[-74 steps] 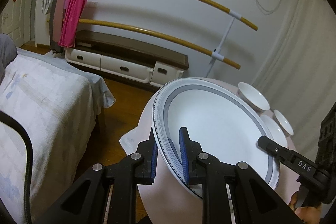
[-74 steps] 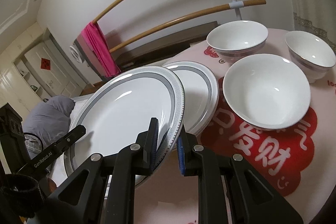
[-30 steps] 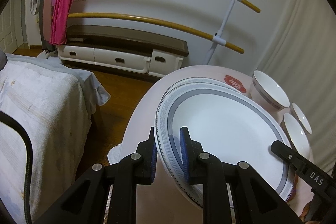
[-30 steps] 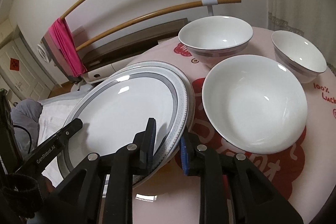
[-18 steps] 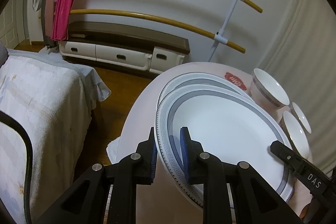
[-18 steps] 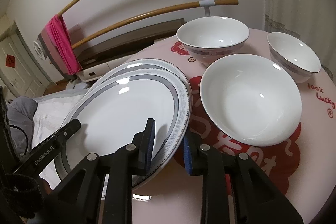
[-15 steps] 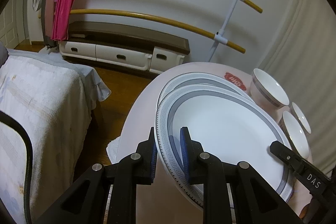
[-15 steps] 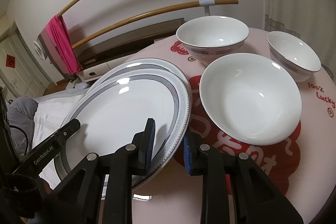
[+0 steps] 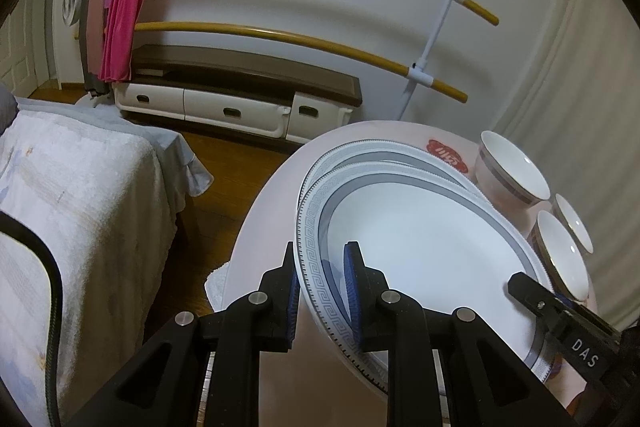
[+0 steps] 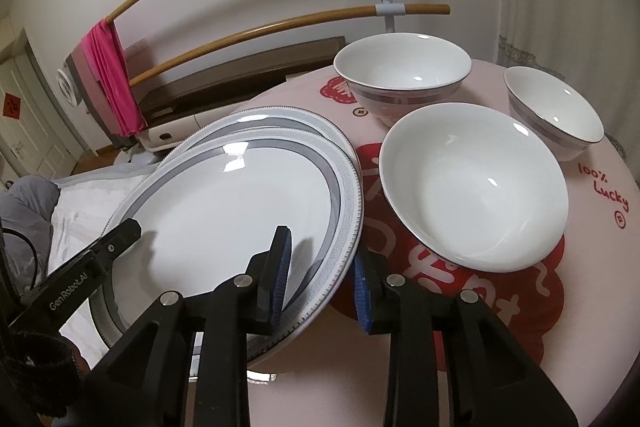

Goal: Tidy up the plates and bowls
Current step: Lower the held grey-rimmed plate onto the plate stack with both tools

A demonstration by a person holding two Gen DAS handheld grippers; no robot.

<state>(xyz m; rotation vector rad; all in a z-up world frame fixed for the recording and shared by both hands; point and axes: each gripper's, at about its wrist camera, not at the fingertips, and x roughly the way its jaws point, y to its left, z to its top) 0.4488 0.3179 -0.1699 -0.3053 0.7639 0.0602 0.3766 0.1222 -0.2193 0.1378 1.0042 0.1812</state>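
Note:
A white plate with a grey patterned rim (image 9: 420, 247) (image 10: 224, 203) lies on top of a matching second plate (image 9: 384, 151) (image 10: 296, 117) on the round pink table (image 10: 600, 227). My left gripper (image 9: 322, 287) is shut on the top plate's near rim, at the table's left edge. My right gripper (image 10: 320, 275) straddles the opposite rim; its jaws are opening, and a gap shows between the pads and the rim. Three white bowls stand to the right: a wide shallow bowl (image 10: 472, 187), a deep bowl (image 10: 400, 71) and a smaller bowl (image 10: 552, 111).
A bed with a pale cover (image 9: 80, 187) stands left of the table across a strip of wooden floor. Behind are a low white cabinet (image 9: 240, 95) and a drying rack with a pink cloth (image 9: 124, 15). The plates reach past the table's left edge.
The top plate has come down from a tilted, raised hold to rest over the second plate. The right gripper's jaws have spread away from the rim. The left gripper keeps its hold.

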